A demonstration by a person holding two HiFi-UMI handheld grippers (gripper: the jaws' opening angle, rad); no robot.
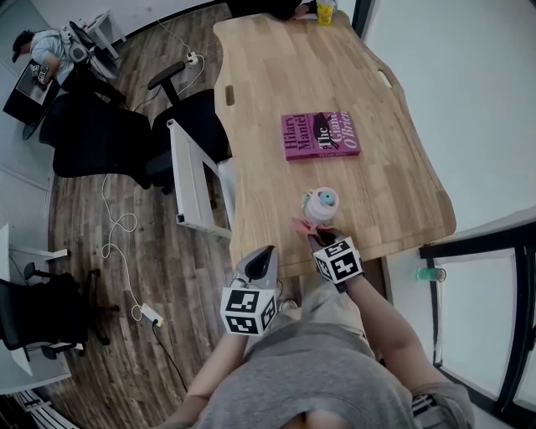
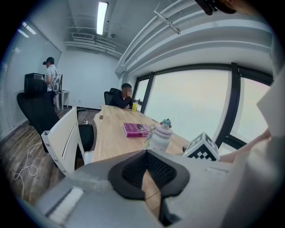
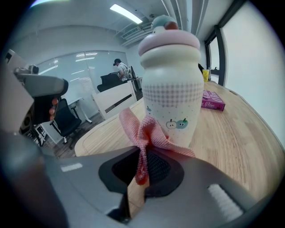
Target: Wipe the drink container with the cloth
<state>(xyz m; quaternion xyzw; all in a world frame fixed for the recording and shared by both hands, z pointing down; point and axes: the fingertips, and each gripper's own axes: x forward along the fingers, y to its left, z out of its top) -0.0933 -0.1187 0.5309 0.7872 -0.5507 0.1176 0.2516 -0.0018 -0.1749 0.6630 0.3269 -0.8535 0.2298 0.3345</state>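
The drink container (image 1: 320, 204), white with a pink lid and a teal figure on top, stands upright near the wooden table's (image 1: 260, 92) front edge. My right gripper (image 1: 323, 238) is right in front of it, shut on a pink cloth (image 1: 305, 224). In the right gripper view the cloth (image 3: 146, 133) bunches out of the gripper (image 3: 141, 165) and lies against the container's (image 3: 171, 84) lower wall. My left gripper (image 1: 265, 259) hangs shut and empty off the table's front edge, to the left. From the left gripper (image 2: 146, 168), the container (image 2: 160, 136) appears ahead.
A pink book (image 1: 320, 134) lies beyond the container mid-table. A yellow cup (image 1: 325, 12) stands at the far end, where a person sits. A white chair (image 1: 191, 176) and black office chairs (image 1: 92, 138) stand left of the table. Cables trail on the floor (image 1: 117, 243).
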